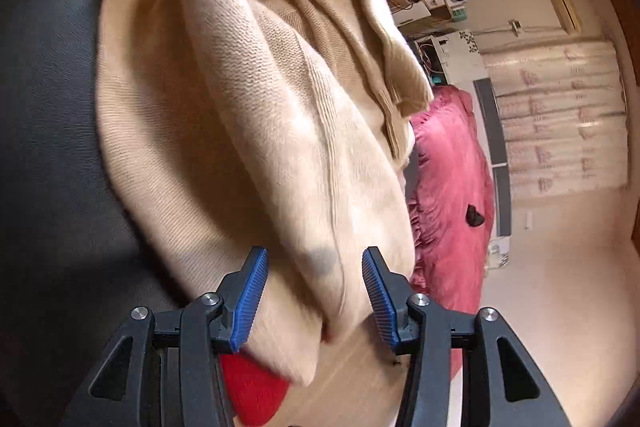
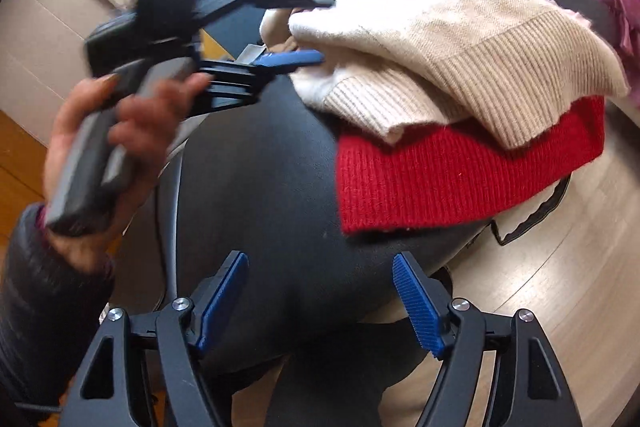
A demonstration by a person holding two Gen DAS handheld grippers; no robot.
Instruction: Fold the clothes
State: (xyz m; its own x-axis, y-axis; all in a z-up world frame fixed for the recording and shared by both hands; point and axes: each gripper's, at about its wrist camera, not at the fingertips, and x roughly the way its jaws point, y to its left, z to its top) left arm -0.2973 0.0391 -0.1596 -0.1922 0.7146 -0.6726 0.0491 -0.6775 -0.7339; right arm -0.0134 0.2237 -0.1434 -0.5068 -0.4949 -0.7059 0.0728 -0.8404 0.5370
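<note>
Both claws spread, nothing pinched, cream sweater [image 2: 460, 39] mid-frame atop the red one [image 2: 460, 171].
I'd close my left gripper [image 1: 316, 287] on one hem layer only; right gripper [image 2: 320, 299] waits low.

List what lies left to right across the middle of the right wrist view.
Hand holding the left gripper → black surface → red knit under the beige sweater → wood floor.
</note>
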